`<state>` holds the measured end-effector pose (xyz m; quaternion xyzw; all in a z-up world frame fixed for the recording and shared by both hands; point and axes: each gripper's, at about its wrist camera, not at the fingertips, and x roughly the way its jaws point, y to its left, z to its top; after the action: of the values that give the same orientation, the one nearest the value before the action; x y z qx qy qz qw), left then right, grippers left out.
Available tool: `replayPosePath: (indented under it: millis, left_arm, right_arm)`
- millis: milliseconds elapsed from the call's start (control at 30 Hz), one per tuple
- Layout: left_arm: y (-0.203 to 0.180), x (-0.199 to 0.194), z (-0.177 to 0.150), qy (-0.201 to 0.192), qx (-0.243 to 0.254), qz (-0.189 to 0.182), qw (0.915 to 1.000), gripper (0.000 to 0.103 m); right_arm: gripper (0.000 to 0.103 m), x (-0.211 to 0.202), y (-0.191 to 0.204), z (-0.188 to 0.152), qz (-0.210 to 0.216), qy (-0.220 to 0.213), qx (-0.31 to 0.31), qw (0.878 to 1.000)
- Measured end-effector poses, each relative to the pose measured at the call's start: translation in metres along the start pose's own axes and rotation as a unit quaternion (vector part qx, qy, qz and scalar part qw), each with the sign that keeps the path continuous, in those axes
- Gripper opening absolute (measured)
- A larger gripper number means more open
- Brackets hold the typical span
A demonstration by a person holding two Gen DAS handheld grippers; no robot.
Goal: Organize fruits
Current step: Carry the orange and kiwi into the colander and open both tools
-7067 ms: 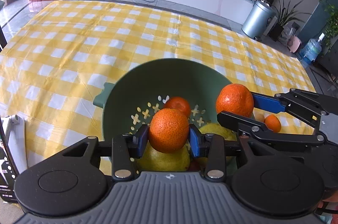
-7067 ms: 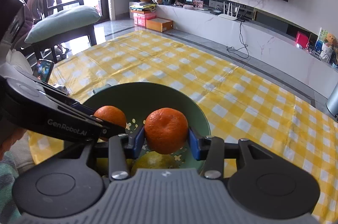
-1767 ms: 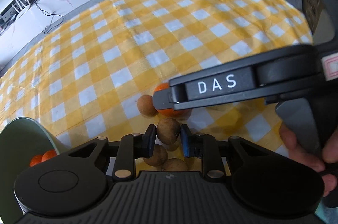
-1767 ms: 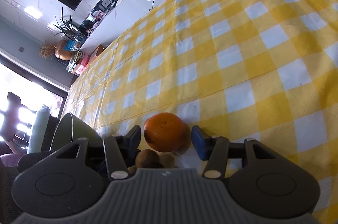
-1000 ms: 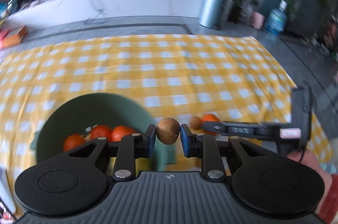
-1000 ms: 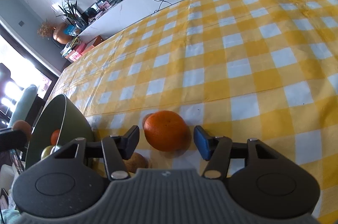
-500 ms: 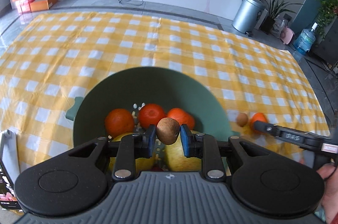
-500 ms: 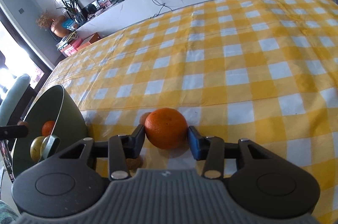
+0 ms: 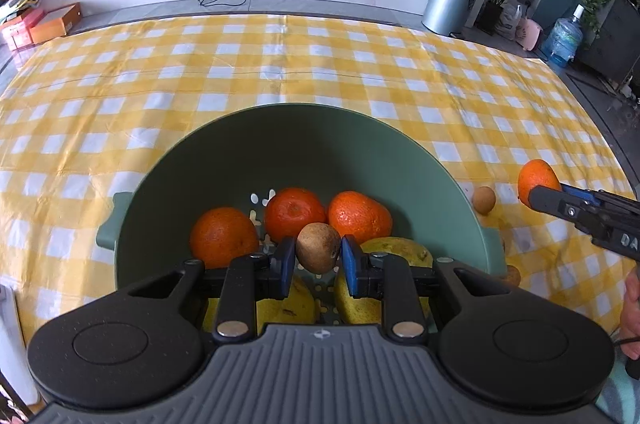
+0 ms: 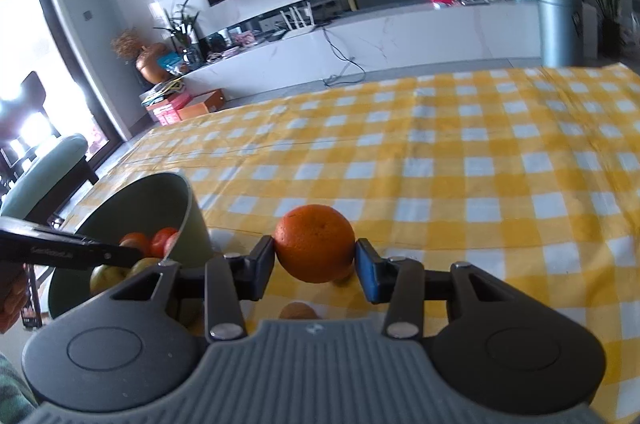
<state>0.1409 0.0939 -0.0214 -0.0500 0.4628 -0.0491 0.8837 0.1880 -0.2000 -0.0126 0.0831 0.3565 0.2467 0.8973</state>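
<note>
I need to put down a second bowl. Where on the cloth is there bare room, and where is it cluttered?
The checked cloth beyond and left of the green bowl is bare. It is crowded right of the bowl, where small brown fruits lie and the right gripper holds an orange.
</note>
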Motion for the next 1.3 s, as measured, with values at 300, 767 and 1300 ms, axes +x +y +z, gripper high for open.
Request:
replayPosePath:
  millis: [300,767,1300]
  left_arm:
    - [0.013,0.000,-0.006,-0.023,-0.022,-0.029,0.9991,0.031]
    - [0.032,-0.032,-0.011,-0.088,-0.060,-0.064,0.9922,0.059]
    - [0.071,-0.029,-0.011,-0.096,-0.096,-0.024,0.9904,0.059]
  right_arm:
    - [0.041,-0.005,0.031,-0.001,0.013,-0.008,-0.047,0.999]
    - [0.041,-0.002,0.103,0.022,0.026,-0.003,-0.111,0.993]
    - [0.041,0.060,0.176,0.024,-0.007,0.071,-0.226,0.972]
